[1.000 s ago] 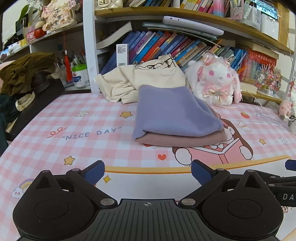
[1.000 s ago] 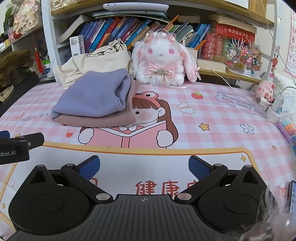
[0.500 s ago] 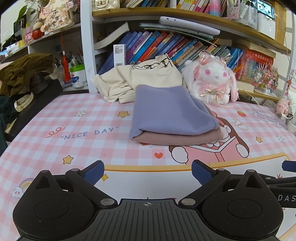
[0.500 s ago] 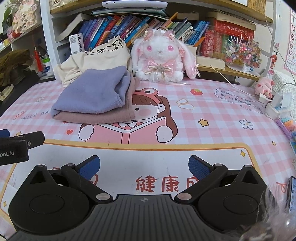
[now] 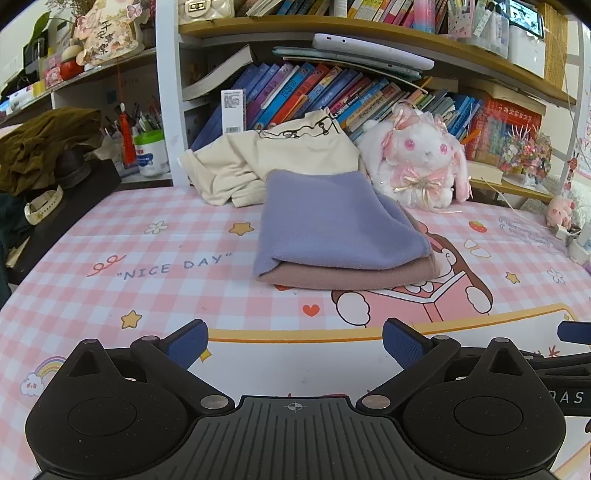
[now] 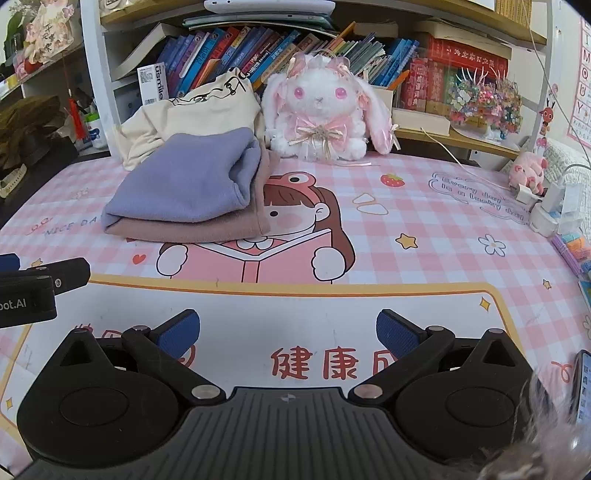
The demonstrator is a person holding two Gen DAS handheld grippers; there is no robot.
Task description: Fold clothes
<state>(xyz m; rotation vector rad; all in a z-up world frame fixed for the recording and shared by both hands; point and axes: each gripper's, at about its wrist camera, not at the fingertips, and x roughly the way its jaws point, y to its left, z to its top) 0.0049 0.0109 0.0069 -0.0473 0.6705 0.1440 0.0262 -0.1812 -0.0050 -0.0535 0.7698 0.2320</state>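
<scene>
A folded garment lies on top of a second folded garment near the middle of the counter. Behind the stack, at 11 o'clock from it, an unfolded garment is heaped against the books on the shelf. A plush rabbit sits at 1 o'clock from the stack, just beside the heap. The left hand-held gripper and right hand-held gripper hover at 6 o'clock, well apart from the stack, left beside right.
</scene>
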